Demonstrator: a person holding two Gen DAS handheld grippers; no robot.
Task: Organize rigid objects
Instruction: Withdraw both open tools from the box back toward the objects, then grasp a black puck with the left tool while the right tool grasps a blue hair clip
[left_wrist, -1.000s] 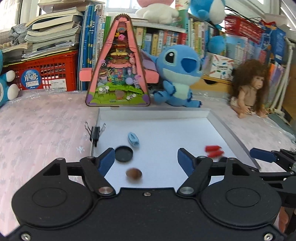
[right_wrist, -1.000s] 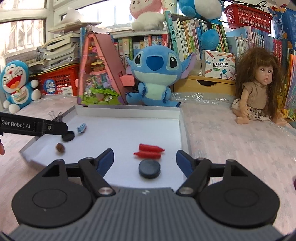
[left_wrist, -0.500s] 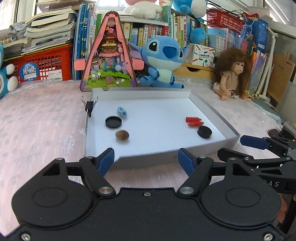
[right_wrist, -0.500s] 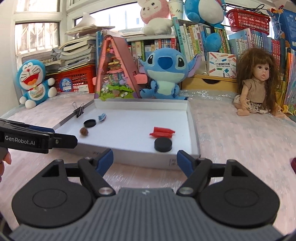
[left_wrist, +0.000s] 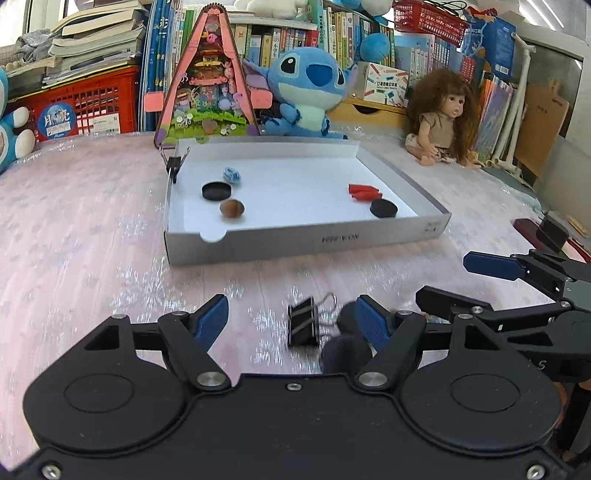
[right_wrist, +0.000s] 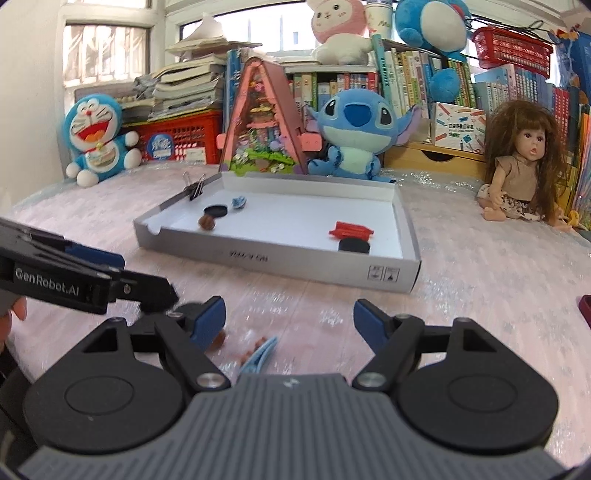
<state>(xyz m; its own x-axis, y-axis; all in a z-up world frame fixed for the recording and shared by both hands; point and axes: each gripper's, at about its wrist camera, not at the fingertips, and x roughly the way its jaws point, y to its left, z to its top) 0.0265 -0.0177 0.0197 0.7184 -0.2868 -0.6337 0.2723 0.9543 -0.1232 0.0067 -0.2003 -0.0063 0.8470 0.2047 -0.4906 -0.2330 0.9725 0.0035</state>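
A white tray (left_wrist: 295, 242) holds two black discs (left_wrist: 216, 191), a brown nut (left_wrist: 231, 207), a small blue piece (left_wrist: 232, 175) and red clips (left_wrist: 364, 192). In front of it, on the table, a black binder clip (left_wrist: 303, 326) lies between the fingers of my open left gripper (left_wrist: 291, 321), untouched, with dark round pieces (left_wrist: 349, 347) beside its right finger. My right gripper (right_wrist: 289, 319) is open above a light-blue clip (right_wrist: 258, 356) and small brown bits (right_wrist: 219, 341), gripping nothing. The tray (right_wrist: 258, 254) lies ahead of it.
A binder clip (left_wrist: 173, 162) is pinned on the tray's left wall. Behind the tray stand a pink triangular toy house (left_wrist: 208, 81), a blue plush (left_wrist: 306, 92), a doll (left_wrist: 443, 118), a red crate (left_wrist: 85, 107) and shelves of books. A dark red object (left_wrist: 532, 227) lies at the right.
Both grippers have drawn back from over the tray to the near part of the table. The binder clip, the blue clip and other loose pieces have come into view under them.
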